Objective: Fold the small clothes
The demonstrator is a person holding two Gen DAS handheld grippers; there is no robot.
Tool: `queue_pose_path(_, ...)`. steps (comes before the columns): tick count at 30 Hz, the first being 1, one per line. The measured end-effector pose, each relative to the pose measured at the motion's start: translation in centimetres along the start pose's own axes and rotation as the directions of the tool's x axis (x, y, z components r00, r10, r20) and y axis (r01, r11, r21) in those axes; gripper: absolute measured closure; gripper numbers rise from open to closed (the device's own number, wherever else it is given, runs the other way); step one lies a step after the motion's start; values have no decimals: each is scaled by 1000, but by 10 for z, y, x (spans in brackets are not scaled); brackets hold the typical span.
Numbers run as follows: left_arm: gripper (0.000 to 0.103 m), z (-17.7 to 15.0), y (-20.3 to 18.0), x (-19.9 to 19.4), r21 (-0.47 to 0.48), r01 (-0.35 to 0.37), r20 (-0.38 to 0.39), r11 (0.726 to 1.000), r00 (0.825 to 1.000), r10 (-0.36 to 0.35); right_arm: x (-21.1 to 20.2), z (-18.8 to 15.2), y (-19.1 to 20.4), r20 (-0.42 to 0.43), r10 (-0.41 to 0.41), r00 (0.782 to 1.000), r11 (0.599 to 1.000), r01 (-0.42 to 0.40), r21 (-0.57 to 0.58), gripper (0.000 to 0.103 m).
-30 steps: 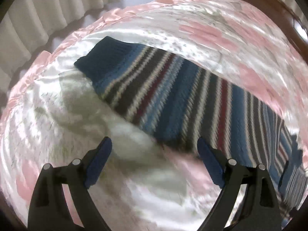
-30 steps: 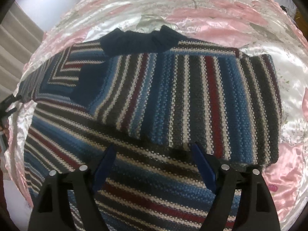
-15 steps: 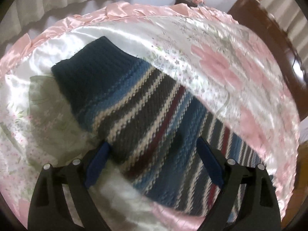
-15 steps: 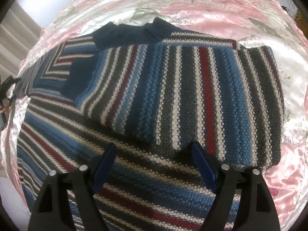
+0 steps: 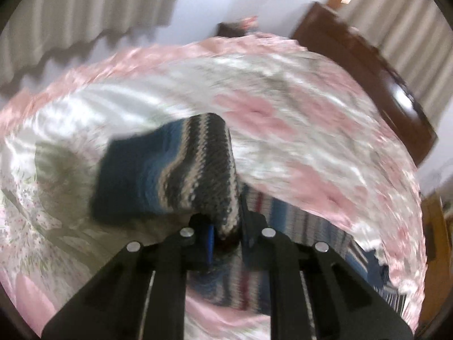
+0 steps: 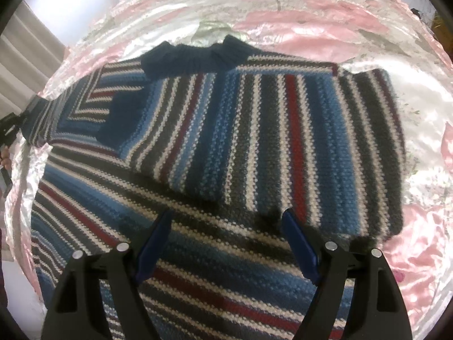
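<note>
A small knitted sweater (image 6: pixel 226 147) striped in blue, grey, white and dark red lies on a satin bedspread (image 6: pixel 354 45), navy collar at the far side. One sleeve is folded across its chest. My right gripper (image 6: pixel 226 243) hovers open just above the sweater's lower body, nothing between its fingers. In the left wrist view my left gripper (image 5: pixel 226 235) is shut on the other sleeve (image 5: pixel 181 172), lifted off the bed with its navy cuff hanging to the left. That gripper (image 6: pixel 8 130) shows at the far left edge of the right wrist view.
The pink and white flowered bedspread (image 5: pixel 297 113) covers the whole bed. A dark wooden headboard (image 5: pixel 365 65) stands at the right, pleated curtains (image 5: pixel 70 8) and a white wall behind. A dark object with something pink on it (image 5: pixel 240 27) sits past the bed's far edge.
My left gripper moved onto the sleeve, shut on it and raised it, swinging the view upward. My right gripper stayed open and drifted slightly over the sweater's body.
</note>
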State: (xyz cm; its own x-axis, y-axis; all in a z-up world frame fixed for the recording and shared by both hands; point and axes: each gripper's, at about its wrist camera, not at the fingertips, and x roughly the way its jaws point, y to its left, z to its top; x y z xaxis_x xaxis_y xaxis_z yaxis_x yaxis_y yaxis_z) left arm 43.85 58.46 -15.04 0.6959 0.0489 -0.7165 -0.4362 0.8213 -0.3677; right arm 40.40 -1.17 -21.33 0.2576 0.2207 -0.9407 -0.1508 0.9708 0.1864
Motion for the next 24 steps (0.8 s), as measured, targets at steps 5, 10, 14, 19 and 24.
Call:
queue_pose_path(5, 90, -22, -69, -26, 116, 85, 5, 990, 996, -87, -17, -5, -10, 25, 13, 1000, 1000, -14, 13, 22)
queue_pose_path(10, 90, -62, -131, -37, 218, 128, -19, 967, 992, -127, -26, -11, -23, 40, 14, 999, 1000, -15, 18, 22)
queue_pose_path(14, 90, -102, -172, -34, 305, 145, -48, 941, 989, -137, -30, -15, -33, 49, 16, 999, 999, -17, 30, 22)
queue_pose_path(19, 90, -145, -210, -29, 351, 191, -82, 917, 981, -173, -29, -19, -40, 55, 14, 998, 999, -16, 31, 22)
queue_pose_path(24, 85, -185, -251, -15, 379, 261, -160, 888, 963, -215, -23, -22, -40, 53, 14, 998, 1000, -16, 25, 22)
